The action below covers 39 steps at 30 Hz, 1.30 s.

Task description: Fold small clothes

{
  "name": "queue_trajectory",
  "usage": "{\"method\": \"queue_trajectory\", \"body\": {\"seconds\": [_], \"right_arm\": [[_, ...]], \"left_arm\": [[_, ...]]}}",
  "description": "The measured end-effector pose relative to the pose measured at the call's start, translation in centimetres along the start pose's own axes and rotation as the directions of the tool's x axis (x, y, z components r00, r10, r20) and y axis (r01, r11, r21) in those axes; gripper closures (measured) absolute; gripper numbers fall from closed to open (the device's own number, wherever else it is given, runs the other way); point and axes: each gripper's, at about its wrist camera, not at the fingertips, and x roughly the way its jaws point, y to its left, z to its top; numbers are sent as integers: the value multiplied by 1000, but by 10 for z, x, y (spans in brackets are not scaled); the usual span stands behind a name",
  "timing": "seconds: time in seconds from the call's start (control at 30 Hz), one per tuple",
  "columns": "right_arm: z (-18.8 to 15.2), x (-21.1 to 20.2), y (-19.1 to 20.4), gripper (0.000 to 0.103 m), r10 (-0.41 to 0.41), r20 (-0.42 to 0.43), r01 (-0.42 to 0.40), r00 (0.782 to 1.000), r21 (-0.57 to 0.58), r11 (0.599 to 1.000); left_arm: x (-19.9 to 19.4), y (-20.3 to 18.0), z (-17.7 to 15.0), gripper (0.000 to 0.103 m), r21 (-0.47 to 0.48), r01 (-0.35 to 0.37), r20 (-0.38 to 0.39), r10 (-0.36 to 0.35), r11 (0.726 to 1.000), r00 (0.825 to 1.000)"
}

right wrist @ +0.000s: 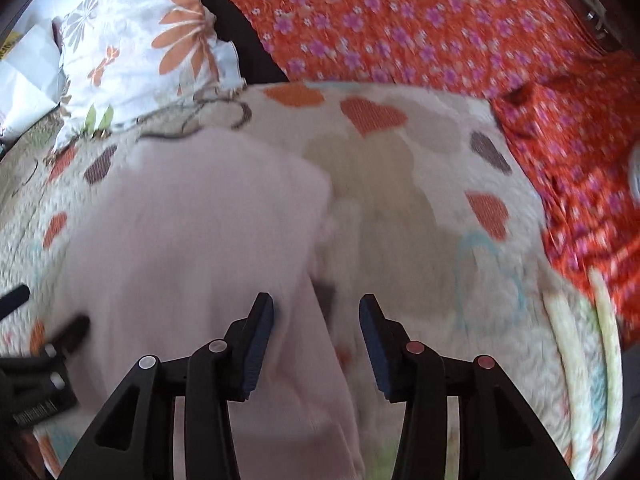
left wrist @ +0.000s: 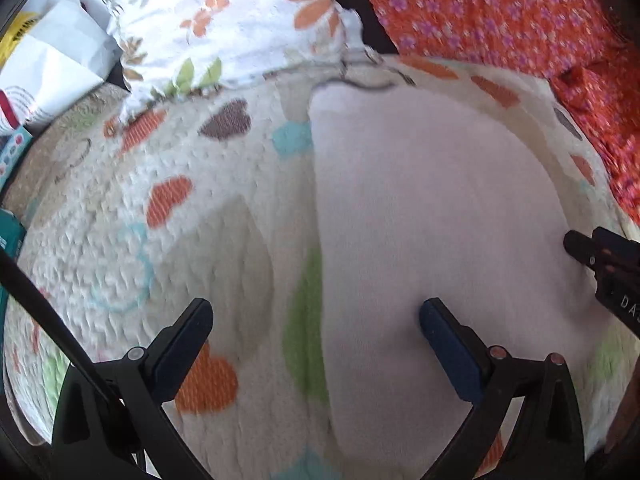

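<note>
A pale pink garment [left wrist: 432,216] lies flat, smooth and blurred on the patterned quilt [left wrist: 168,184].

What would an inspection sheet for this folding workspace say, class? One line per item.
Surface: quilt with heart print, wrinkled.
Job's things: pale cloth lying flat on the quilt, apparently folded; frames blurred.
Clutter: paper bags and boxes at the left edge.
Grippers: left tongs open, straddling the cloth's left edge; right tongs open over its right edge; neither holds anything.
Cables: dark cord by the left tongs.
Surroundings: floral pillow, red flowered fabric.
</note>
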Motion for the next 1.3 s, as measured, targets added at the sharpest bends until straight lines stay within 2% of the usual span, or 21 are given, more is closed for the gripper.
{"method": "queue_trajectory", "body": {"seconds": [0.27, 0.37, 0.43, 0.5, 0.57, 0.63, 0.73, 0.87, 0.97, 1.07, 1.17, 1.3], "right_arm": [[-43, -25, -9, 47, 30, -10, -29, 1000, 77, 997], [-60, -27, -9, 46, 29, -34, -25, 999, 91, 996], [-69, -28, -10, 43, 29, -39, -25, 999, 100, 995], [-75, -31, -11, 40, 27, -36, -23, 999, 107, 994], [-79, -35, -13, 39, 25, -20, -23, 999, 113, 993], [-80, -39, -15, 38, 17, 3, -17, 1000, 117, 993], [-83, -38, -14, 36, 8, 24, -11, 1000, 124, 992], [-86, -30, -17, 34, 13, 14, -15, 1000, 160, 987], [-85, -27, -21, 28, 16, 15, -18, 1000, 181, 983], [-86, -23, -27, 22, 22, 8, -23, 1000, 207, 978], [-87, -20, -31, 20, 36, 2, -36, 999, 233, 972], [-87, -19, -30, 17, 27, 3, -27, 1000, 238, 971]], "left_arm": [[-14, -3, -51, 0, 19, -11, -2, 11, 1000, 1000], [-17, -2, -63, 0, 31, -1, -30, 2, 1000, 1000], [-12, -4, -73, 0, 76, -15, -94, 22, 997, 995], [-21, 1, -79, 0, 74, 10, -91, -3, 997, 996], [-32, 5, -80, 0, 71, 53, -90, -46, 996, 995], [-49, 9, -76, 0, 58, 71, -33, -69, 996, 997], [-63, 9, -61, 0, 41, 54, 41, -56, 998, 998], [-50, 1, -37, 0, 42, 11, 58, -14, 999, 998], [-26, -6, -30, 0, 40, -5, 13, 5, 999, 1000], [-8, -4, -38, 0, 27, -6, -39, 7, 1000, 999], [-8, 4, -50, 0, -26, 30, -34, -31, 999, 999], [-11, 8, -66, 0, -23, 44, -93, -46, 999, 995]]}}
